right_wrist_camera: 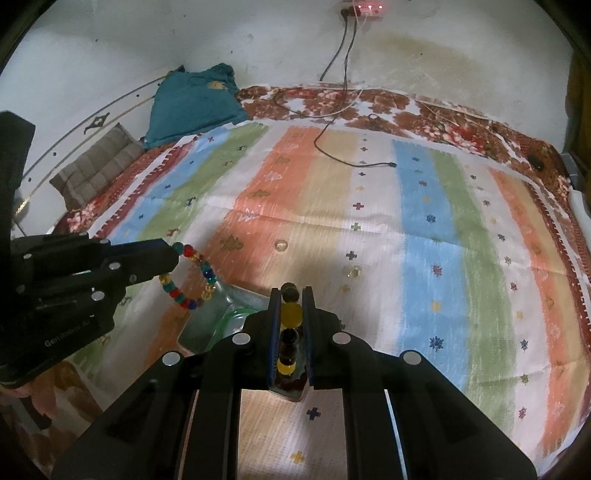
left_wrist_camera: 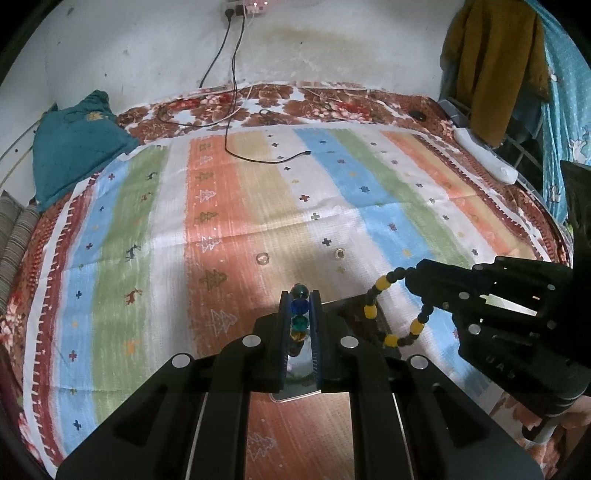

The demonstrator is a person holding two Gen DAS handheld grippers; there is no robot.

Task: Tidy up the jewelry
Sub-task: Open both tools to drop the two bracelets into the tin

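Your left claw [left_wrist_camera: 300, 295] is clamped on the multicolored bracelet [right_wrist_camera: 192, 275]; your right claw [right_wrist_camera: 290, 291], lettered what may be "UAS", grips the yellow-and-black bracelet [left_wrist_camera: 391, 295]. Both hang over the tray [right_wrist_camera: 207, 328] near the bed's front edge; two rings [left_wrist_camera: 263, 257] lie beyond on the striped cloth [left_wrist_camera: 258, 184].

— What sort of place are you working in?
— You're in a home bedroom: a bed [left_wrist_camera: 369, 99] under a floral sheet, with a striped cloth [left_wrist_camera: 258, 192] spread on top.
— What else shows it?
— Clothes [left_wrist_camera: 491, 62] hang at your right, a folded teal garment [right_wrist_camera: 192, 103] lies by the stained wall [left_wrist_camera: 332, 44], and charger cables [left_wrist_camera: 232, 74] trail down from a wall socket [right_wrist_camera: 364, 6].
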